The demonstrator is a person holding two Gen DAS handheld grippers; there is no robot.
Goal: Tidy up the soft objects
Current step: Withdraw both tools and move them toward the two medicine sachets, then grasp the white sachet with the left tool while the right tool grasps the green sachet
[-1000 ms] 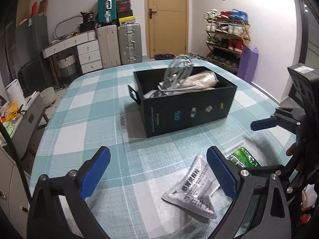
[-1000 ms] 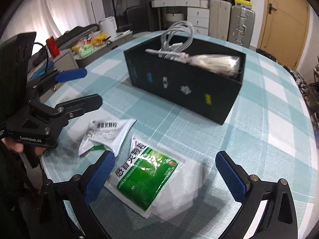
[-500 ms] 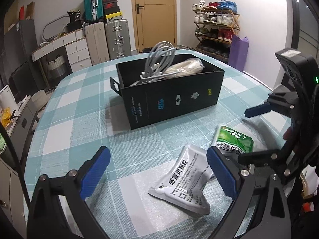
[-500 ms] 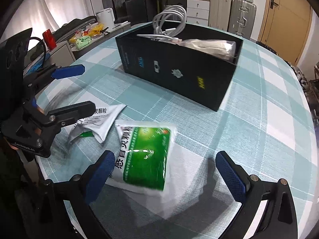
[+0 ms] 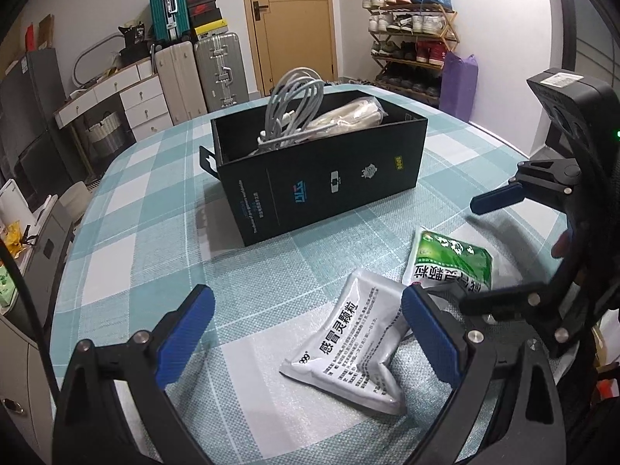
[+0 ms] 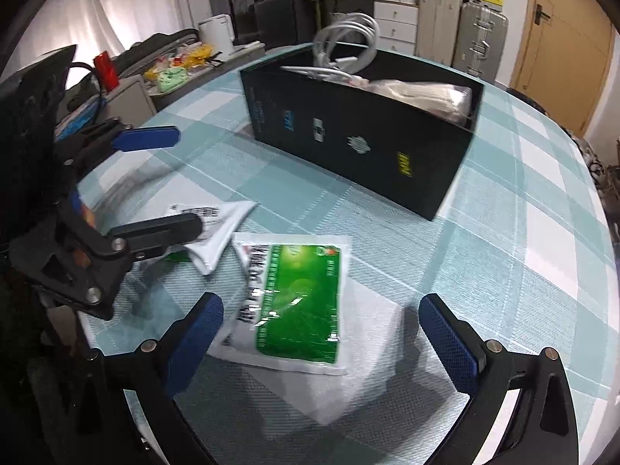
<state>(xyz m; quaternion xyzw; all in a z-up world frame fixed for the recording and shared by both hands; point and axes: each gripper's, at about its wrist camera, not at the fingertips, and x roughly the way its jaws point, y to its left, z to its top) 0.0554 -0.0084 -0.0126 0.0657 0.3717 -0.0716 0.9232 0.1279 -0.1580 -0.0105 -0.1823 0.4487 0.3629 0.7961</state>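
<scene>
Two flat soft sachets lie loose on the teal checked surface [image 5: 128, 255], both still outside the box. Left gripper [image 5: 306, 333] hovers open, jaws wide, over the grey-white foil medicine sachet [image 5: 352, 345], likely lining up a pinch. Right gripper [image 6: 321, 333] is open too, straddling the green-and-white plastic sachet [image 6: 298, 302] just beside it. Farther back, well apart, the open black cardboard box [image 5: 321, 178] already holds a coiled white cable [image 5: 290, 108] and a beige bagged bundle [image 5: 348, 116], probably the drop spot.
</scene>
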